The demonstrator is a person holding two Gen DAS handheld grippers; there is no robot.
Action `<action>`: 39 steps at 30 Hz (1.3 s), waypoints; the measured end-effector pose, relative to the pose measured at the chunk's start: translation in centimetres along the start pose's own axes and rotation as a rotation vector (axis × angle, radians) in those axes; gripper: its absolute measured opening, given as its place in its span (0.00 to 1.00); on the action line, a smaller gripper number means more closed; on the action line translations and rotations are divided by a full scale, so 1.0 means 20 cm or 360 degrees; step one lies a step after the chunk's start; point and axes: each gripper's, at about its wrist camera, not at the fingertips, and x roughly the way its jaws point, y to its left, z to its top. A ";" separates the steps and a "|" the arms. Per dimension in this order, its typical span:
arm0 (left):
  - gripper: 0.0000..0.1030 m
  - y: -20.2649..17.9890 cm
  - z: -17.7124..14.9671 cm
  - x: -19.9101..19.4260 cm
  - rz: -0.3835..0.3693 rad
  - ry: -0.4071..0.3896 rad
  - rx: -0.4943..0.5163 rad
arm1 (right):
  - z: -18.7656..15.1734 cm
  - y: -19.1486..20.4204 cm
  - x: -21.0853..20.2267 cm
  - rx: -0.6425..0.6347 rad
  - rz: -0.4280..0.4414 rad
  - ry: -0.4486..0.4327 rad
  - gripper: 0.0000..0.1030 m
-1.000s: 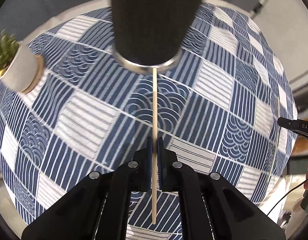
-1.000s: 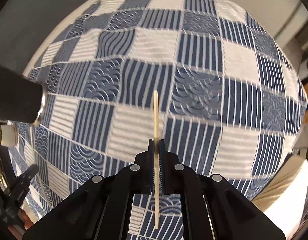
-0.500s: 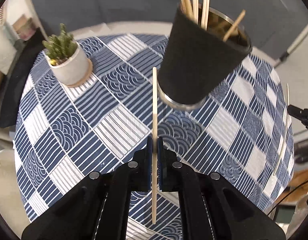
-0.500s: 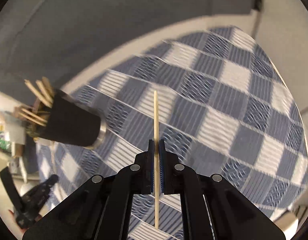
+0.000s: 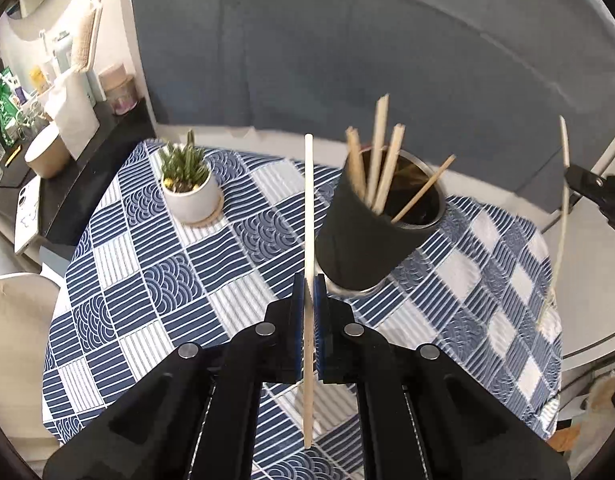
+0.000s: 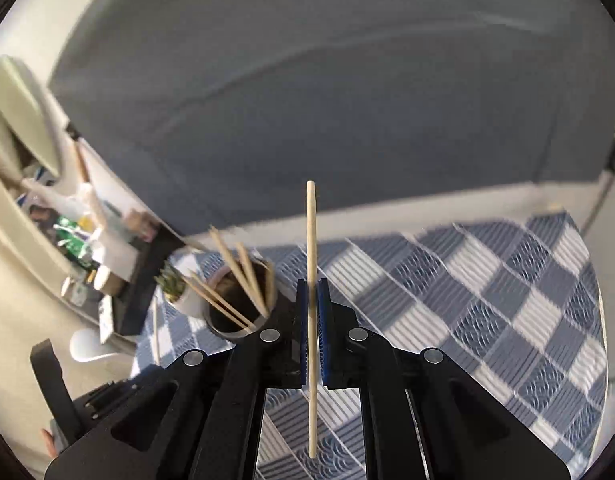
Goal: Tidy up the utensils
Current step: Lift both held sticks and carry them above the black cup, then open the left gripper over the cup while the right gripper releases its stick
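Observation:
My left gripper (image 5: 308, 280) is shut on a pale wooden chopstick (image 5: 308, 208), held upright above the table. To its right stands a black holder cup (image 5: 367, 244) with several chopsticks in it. My right gripper (image 6: 312, 284) is shut on another chopstick (image 6: 311, 236), raised above the table. The holder cup (image 6: 235, 316) sits low to its left in the right wrist view. The right gripper and its chopstick (image 5: 563, 200) also show at the right edge of the left wrist view.
A small cactus in a white pot (image 5: 189, 192) stands on the blue-and-white checked tablecloth (image 5: 147, 280) at the back left. A dark side shelf (image 5: 67, 200) with jars and a phone lies left of the table. A grey sofa (image 5: 347, 60) is behind.
Both grippers have risen and tilted up from close over the cloth. The holder's open top, the plant and the sofa have come into view. Each still holds its chopstick.

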 end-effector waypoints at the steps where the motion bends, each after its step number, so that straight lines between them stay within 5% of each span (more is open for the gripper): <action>1: 0.05 -0.01 0.02 -0.02 -0.0029 -0.0009 -0.0007 | 0.02 0.02 -0.01 -0.0020 0.0033 -0.0021 0.04; 8: 0.05 -0.09 0.27 -0.17 -0.0060 -0.0229 0.0000 | 0.19 0.16 -0.10 -0.0071 0.0275 -0.0163 0.04; 19: 0.05 -0.16 0.61 -0.22 -0.0328 -0.0734 0.0083 | 0.43 0.33 -0.10 -0.0193 0.0444 -0.0469 0.04; 26: 0.05 -0.17 0.66 0.04 -0.0287 -0.0738 0.0181 | 0.43 0.28 0.20 -0.0145 0.0578 -0.0485 0.05; 34: 0.05 -0.09 0.57 0.26 -0.0572 -0.0773 0.0116 | 0.29 0.24 0.46 -0.0240 0.0596 -0.0462 0.05; 39: 0.05 -0.12 0.48 0.31 -0.0600 -0.0811 0.0180 | 0.20 0.25 0.50 -0.0348 0.0522 -0.0463 0.05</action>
